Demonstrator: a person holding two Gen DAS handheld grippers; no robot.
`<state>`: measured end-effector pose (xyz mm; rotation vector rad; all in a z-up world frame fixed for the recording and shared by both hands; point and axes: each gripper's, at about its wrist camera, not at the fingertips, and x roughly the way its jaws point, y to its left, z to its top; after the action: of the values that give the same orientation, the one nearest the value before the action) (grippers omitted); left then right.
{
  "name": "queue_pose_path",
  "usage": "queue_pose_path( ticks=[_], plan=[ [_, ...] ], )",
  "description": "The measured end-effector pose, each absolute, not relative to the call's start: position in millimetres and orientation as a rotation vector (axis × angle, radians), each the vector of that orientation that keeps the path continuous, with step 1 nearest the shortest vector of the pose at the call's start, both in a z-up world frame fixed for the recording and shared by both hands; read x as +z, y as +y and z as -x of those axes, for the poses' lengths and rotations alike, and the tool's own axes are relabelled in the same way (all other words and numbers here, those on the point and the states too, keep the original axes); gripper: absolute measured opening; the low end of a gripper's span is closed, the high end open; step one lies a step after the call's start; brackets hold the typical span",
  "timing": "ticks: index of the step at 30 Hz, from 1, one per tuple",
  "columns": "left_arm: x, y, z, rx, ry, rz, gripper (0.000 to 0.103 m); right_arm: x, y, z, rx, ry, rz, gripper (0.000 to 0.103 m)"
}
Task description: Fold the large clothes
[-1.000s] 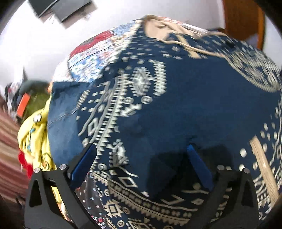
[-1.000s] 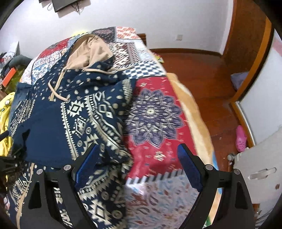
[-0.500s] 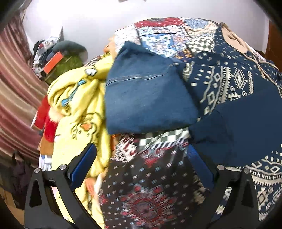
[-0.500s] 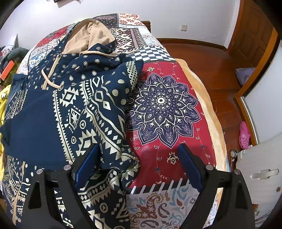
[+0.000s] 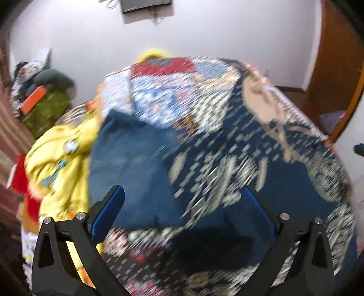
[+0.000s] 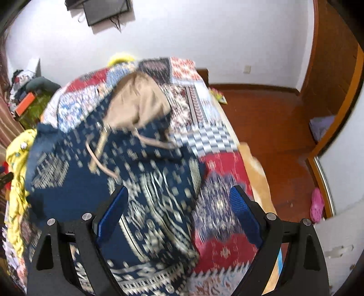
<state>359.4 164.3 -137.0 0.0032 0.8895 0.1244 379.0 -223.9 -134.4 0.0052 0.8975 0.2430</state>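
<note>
Nearest in the left wrist view, the left hand-held gripper is seen with its blue fingers spread wide and nothing caught between them. Just beyond the fingertips, a plain blue denim garment is laid on the bed, and the navy patterned hoodie is spread beside it to the right; where the two meet is blurred, so overlap cannot be told. To the left of the denim, a yellow garment is heaped at the bed's edge.

In the right wrist view, the right hand-held gripper is likewise held open, with no cloth pinched. Its left finger is seen over the navy patterned hoodie, and its right finger over the red part of the patchwork bedspread. The hoodie is laid flat along the left half of the bed, with its right edge folded inward. Farther off, its tan-lined hood is turned open toward the head of the bed, and the drawstrings are trailed across the chest. Beyond the bed, a wooden floor and a white wall are seen, with a dark screen mounted high on the wall.
</note>
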Motion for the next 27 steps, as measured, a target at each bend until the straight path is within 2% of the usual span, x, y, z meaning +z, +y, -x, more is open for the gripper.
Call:
queue_pose_path(
  ticks=[5,9,18,21,23,25,27],
  plan=[
    [-129,143,-416,0.039,0.893,0.027,0.103,-119,-202,-412,0.281,0.864,-0.015,0.089],
    [-140,133,-464,0.024,0.922,0.057,0.103,-129,-185,-447,0.295,0.888,-0.028,0.089],
    [-206,122,-553,0.023,1.099,0.193,0.102,-202,-163,-543,0.303,1.125,-0.25,0.089],
    [-217,118,-565,0.013,1.099,0.235,0.101,-229,-163,-564,0.274,1.191,-0.332,0.089],
    [-223,115,-570,0.011,1.093,0.25,0.096,-243,-164,-575,0.257,1.213,-0.381,0.085],
    [-231,115,-577,0.031,1.098,0.274,0.081,-253,-162,-581,0.241,1.237,-0.402,0.072],
    [-233,122,-583,0.09,1.079,0.315,0.067,-260,-161,-585,0.253,1.24,-0.43,0.063]
  ],
)
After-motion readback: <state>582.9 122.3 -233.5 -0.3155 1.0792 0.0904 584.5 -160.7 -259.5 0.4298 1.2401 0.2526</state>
